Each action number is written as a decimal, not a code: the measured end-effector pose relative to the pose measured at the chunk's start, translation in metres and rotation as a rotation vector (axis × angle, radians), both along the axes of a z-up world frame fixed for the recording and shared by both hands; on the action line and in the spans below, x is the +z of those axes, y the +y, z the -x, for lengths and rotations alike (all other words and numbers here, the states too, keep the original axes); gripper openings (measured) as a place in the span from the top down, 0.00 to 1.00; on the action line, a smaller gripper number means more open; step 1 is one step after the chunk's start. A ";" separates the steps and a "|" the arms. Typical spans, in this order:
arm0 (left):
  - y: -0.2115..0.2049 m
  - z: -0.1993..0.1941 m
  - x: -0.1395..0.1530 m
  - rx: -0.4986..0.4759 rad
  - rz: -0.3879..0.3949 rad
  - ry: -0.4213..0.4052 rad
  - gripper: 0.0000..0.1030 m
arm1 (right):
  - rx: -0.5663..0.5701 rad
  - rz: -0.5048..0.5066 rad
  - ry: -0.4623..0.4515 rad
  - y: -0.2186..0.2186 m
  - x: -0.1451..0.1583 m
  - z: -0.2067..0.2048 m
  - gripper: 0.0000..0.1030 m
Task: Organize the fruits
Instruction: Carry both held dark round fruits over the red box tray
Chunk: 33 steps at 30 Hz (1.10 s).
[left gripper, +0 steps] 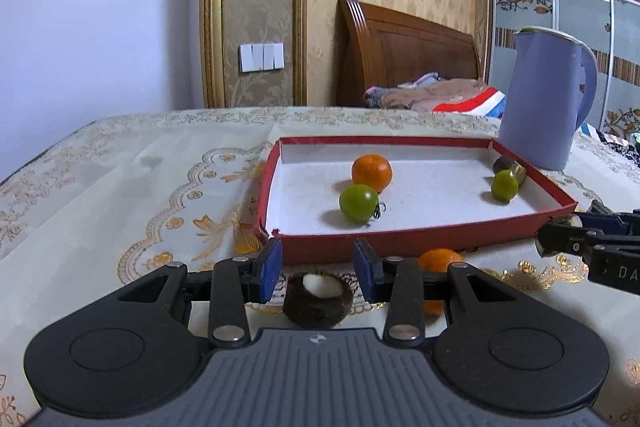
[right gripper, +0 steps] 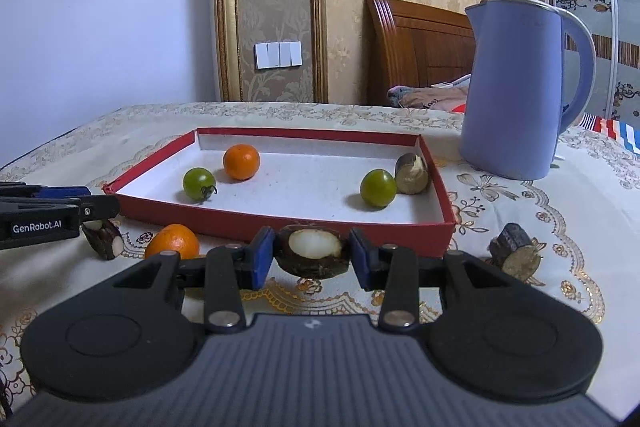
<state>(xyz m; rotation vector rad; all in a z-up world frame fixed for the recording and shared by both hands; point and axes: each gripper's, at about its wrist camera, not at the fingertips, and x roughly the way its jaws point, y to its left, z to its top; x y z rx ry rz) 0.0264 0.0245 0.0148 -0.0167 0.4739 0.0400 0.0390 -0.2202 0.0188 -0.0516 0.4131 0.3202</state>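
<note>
My left gripper (left gripper: 316, 269): low over the table, just short of the tray's near wall; my jaws stand apart with nothing pinched between them.
Cut piece under my left jaws (left gripper: 318, 301): a dark-skinned chunk with a white cut face, lying on the cloth in the gap between my blue pads (left gripper: 267, 269), touching neither as far as I can tell.
My right gripper (right gripper: 312, 255): also at the tray's near wall, toward its right half; its jaws are partly closed around a dark piece.
Dark piece with white flesh (right gripper: 312, 255): sits between my right pads (right gripper: 262, 257), which press or almost press its sides; I cannot tell whether it is off the cloth.
Red tray (right gripper: 434, 163): shallow, white inside, on the patterned tablecloth (left gripper: 120, 179).
Inside the tray: an orange (right gripper: 241, 161) toward the far left, a green fruit with a stem (right gripper: 199, 183) near the left wall, a second green fruit (right gripper: 378, 187) beside a cut brown piece (right gripper: 412, 173) against the right wall.
Outside the tray: a second orange (right gripper: 173, 241) on the cloth by the near left corner; a small cut chunk (right gripper: 516, 251) beyond the near right corner.
Blue jug (right gripper: 516, 87): upright on the cloth past the tray's far right corner.
</note>
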 end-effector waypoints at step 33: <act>-0.001 -0.007 -0.013 0.018 -0.003 0.101 0.63 | 0.011 -0.018 0.022 -0.002 -0.001 -0.003 0.63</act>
